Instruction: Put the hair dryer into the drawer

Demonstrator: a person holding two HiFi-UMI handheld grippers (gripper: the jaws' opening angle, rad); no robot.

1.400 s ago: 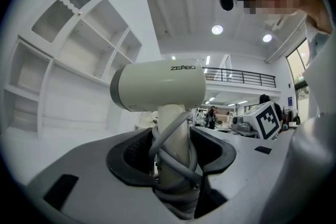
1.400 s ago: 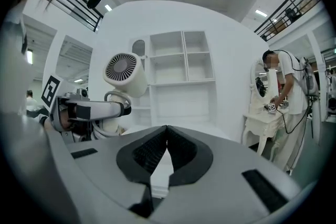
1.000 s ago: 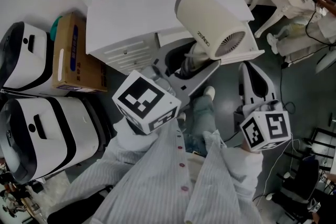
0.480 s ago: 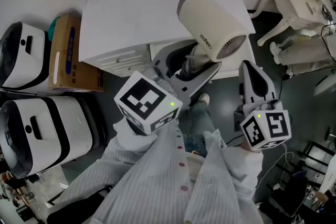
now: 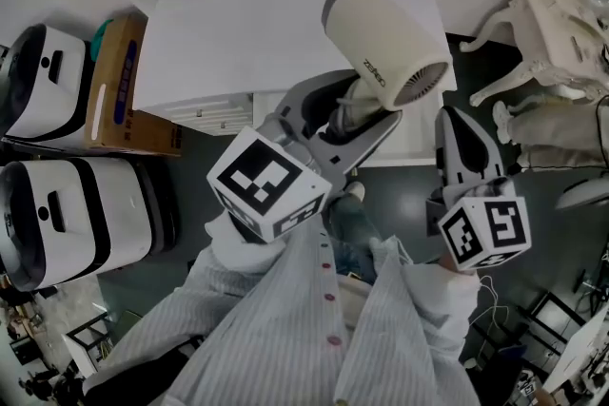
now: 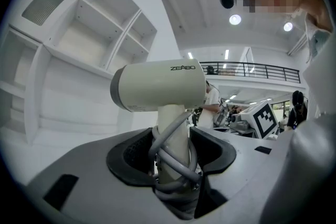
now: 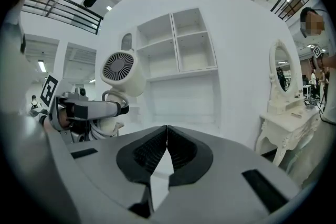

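Note:
A cream hair dryer (image 5: 385, 38) (image 6: 157, 84) stands upright, its handle wrapped in grey cord. My left gripper (image 5: 347, 114) (image 6: 173, 149) is shut on that handle, and the dryer's barrel hangs over the top of the white cabinet (image 5: 247, 33). Only a thin strip of the cabinet's drawer fronts (image 5: 205, 107) shows below the top edge. My right gripper (image 5: 455, 130) (image 7: 167, 134) is to the right of the dryer, shut with nothing between its pads. In the right gripper view the dryer (image 7: 119, 73) and the left gripper (image 7: 89, 110) appear at the left.
A cardboard box (image 5: 114, 90) and two white-and-black appliances (image 5: 67, 223) stand left of the cabinet. White wall shelves (image 7: 178, 44) rise behind it. A white dressing table with a mirror (image 7: 286, 92) stands at the right. Dark floor lies below the cabinet front.
Both grippers and the held dryer have moved closer over the cabinet; the cabinet front now shows less, and the box and appliances have shifted up and left in the head view.

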